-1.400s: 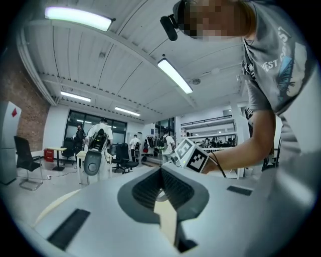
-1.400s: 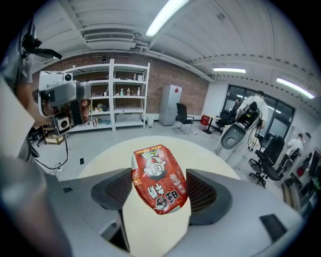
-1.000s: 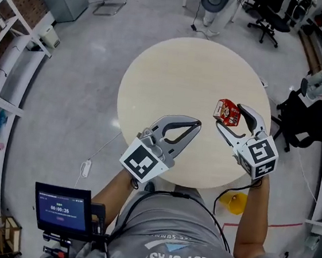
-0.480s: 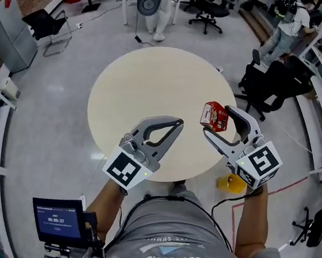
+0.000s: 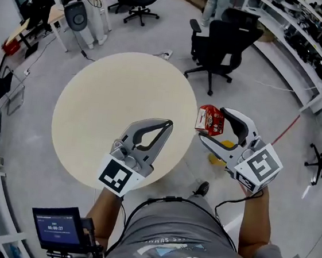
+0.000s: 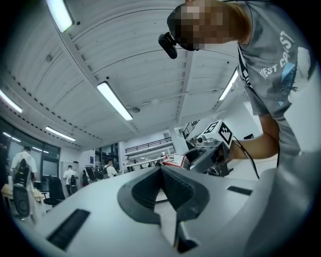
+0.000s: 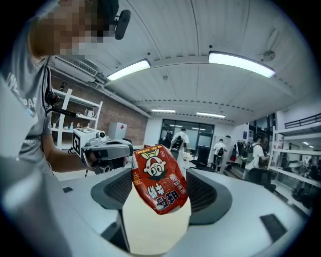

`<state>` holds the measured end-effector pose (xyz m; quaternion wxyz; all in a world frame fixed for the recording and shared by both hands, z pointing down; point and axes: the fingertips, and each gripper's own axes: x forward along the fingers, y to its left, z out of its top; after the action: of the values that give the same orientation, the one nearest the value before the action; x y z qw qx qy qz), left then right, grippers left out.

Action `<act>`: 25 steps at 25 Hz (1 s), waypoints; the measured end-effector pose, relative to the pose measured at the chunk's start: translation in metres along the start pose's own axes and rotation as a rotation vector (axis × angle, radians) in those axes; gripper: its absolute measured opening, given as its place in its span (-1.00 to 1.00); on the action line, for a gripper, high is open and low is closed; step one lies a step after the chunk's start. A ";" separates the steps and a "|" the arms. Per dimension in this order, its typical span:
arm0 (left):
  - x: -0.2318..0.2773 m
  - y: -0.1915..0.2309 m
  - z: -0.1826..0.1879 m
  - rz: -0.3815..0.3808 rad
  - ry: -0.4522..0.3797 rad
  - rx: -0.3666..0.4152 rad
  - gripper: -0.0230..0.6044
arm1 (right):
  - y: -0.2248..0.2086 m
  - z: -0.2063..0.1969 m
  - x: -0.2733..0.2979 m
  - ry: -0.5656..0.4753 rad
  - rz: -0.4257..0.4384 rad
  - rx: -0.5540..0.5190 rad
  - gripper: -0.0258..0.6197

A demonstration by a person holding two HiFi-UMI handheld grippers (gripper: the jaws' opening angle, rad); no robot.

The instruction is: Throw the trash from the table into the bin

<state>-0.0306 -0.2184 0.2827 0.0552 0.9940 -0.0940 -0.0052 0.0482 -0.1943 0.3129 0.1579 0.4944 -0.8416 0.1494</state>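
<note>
A red snack packet with a cartoon face sits between the jaws of my right gripper, which is shut on it. Both hang just past the right edge of the round beige table, over the floor. In the right gripper view the packet stands upright between the dark pads. A yellow object on the floor shows partly under that gripper. My left gripper is held over the table's near right part, jaws shut and holding nothing. In the left gripper view its tips meet.
A black office chair stands on the floor beyond the table's right side. Shelving runs along the far right. A small screen sits at my lower left. More chairs and a white stand are at the back left.
The view has swung right, so the table slid left in the picture. My right gripper with the packet has gone from over the tabletop to past its edge, above the yellow object.
</note>
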 end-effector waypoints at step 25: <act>0.397 -0.235 -0.390 -0.540 0.203 -0.221 -0.80 | -0.283 -0.472 -0.206 0.209 -0.409 0.467 0.15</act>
<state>0.4110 -0.0209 0.6443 0.1687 0.9665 0.1804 0.0695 0.4473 0.0280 0.6824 0.1523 0.6582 -0.6470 0.3536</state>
